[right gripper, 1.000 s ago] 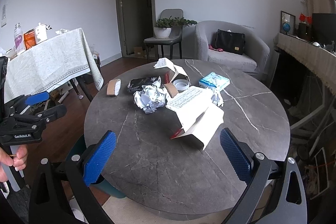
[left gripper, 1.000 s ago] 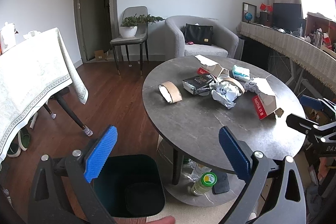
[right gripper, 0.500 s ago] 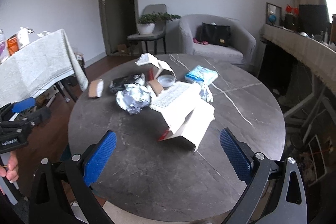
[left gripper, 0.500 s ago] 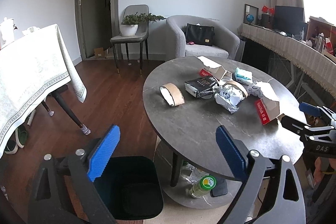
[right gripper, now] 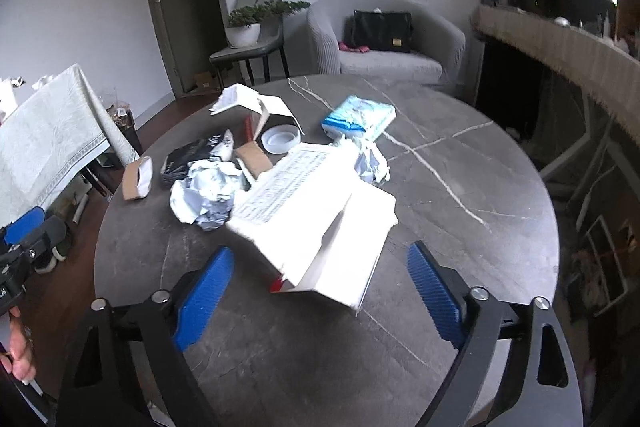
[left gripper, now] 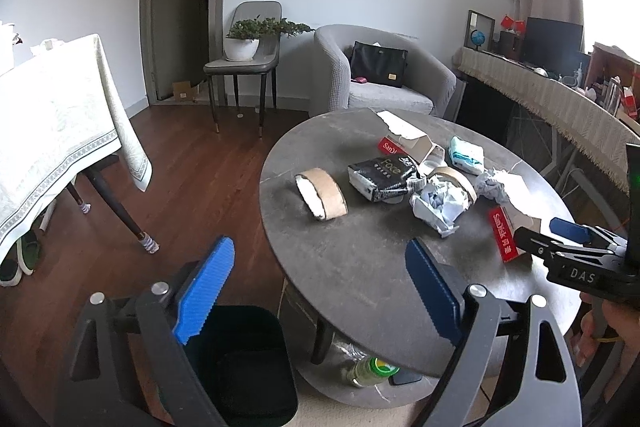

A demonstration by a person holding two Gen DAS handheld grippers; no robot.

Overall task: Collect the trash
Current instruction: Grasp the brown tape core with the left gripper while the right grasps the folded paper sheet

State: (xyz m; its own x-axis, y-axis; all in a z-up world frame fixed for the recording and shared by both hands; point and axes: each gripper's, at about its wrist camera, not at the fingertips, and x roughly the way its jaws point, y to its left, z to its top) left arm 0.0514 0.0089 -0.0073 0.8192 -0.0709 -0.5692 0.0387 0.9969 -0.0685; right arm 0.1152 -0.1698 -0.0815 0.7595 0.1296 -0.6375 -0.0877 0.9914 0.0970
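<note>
Nearest in the left wrist view, the left gripper point(left gripper: 320, 283) hangs with its jaws spread wide and nothing between them, over the near edge of the round table point(left gripper: 360, 267), with a dark bin point(left gripper: 248, 359) on the floor just below. The right gripper point(right gripper: 320, 291) is likewise wide open and empty, low over the tabletop, its blue pads on either side of a torn white box point(right gripper: 320, 223) that lies flat in front of it, not touching them. Beyond the box the trash sits clustered mid-table: a crumpled paper ball point(right gripper: 206, 197), a tape roll point(left gripper: 322, 193), a black packet point(left gripper: 380, 177), a second torn box point(left gripper: 408, 139) and a blue tissue pack point(right gripper: 358, 117). Farther back stand an armchair point(left gripper: 384, 79) holding a black bag point(left gripper: 378, 63), and a chair point(left gripper: 244, 63) bearing a potted plant point(left gripper: 244, 43).
</note>
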